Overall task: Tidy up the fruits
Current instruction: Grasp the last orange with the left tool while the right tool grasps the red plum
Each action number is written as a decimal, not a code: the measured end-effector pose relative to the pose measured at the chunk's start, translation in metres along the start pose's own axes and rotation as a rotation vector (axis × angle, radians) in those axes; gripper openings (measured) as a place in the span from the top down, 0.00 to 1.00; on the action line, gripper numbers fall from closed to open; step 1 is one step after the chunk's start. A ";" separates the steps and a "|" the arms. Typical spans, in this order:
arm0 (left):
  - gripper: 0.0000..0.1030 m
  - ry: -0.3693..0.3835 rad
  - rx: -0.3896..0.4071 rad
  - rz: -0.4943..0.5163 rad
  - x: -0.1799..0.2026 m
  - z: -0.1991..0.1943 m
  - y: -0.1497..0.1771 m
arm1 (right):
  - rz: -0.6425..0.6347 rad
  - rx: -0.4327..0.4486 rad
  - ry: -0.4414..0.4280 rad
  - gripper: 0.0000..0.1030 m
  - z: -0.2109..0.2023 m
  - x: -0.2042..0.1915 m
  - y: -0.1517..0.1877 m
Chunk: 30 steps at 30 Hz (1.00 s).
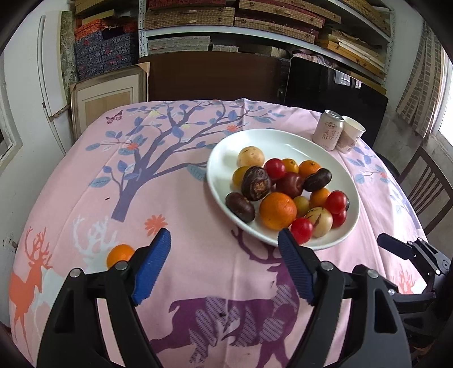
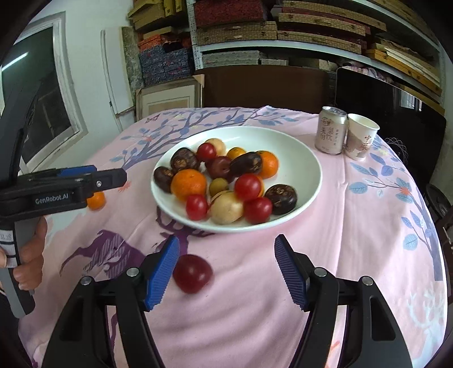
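A white plate (image 1: pixel 226 147) (image 2: pixel 305 158) on the pink tablecloth holds several fruits: oranges, red tomatoes, dark passion fruits and pale round fruits. A small orange (image 1: pixel 120 254) lies loose on the cloth just left of my left gripper (image 1: pixel 223 267), which is open and empty near the plate's front rim. The same orange (image 2: pixel 96 200) shows behind the left gripper in the right wrist view. My right gripper (image 2: pixel 226 273) is open; a dark red fruit (image 2: pixel 192 273) lies on the cloth beside its left finger (image 2: pixel 161 274), blurred.
A drink can (image 2: pixel 331 130) (image 1: pixel 328 128) and a paper cup (image 2: pixel 361 137) (image 1: pixel 351 134) stand at the table's far right. A wooden chair (image 1: pixel 430 186) stands at the right edge. Shelves of boxes (image 1: pixel 226 22) fill the back wall.
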State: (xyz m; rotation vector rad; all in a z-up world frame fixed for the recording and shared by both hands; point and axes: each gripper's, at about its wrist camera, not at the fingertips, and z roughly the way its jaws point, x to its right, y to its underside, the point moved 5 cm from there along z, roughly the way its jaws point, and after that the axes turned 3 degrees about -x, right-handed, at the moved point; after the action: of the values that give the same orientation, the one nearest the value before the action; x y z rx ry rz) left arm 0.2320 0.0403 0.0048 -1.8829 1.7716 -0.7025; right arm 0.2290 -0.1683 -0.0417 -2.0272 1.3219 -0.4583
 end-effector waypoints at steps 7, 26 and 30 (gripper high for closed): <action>0.26 -0.042 -0.008 -0.025 -0.044 -0.005 0.017 | -0.079 -0.137 0.054 0.33 0.041 -0.040 0.018; 0.61 -0.166 -0.110 -0.090 -0.103 0.063 0.035 | -0.010 -0.107 -0.039 0.62 0.042 -0.033 0.028; 0.62 -0.185 -0.124 -0.029 -0.089 0.059 0.039 | -0.001 -0.094 -0.029 0.62 0.038 -0.029 0.026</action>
State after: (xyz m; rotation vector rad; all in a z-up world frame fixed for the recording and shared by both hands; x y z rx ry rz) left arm 0.2369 0.1252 -0.0697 -1.9887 1.7073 -0.4210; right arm 0.2227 -0.1360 -0.0854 -2.1035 1.3477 -0.3713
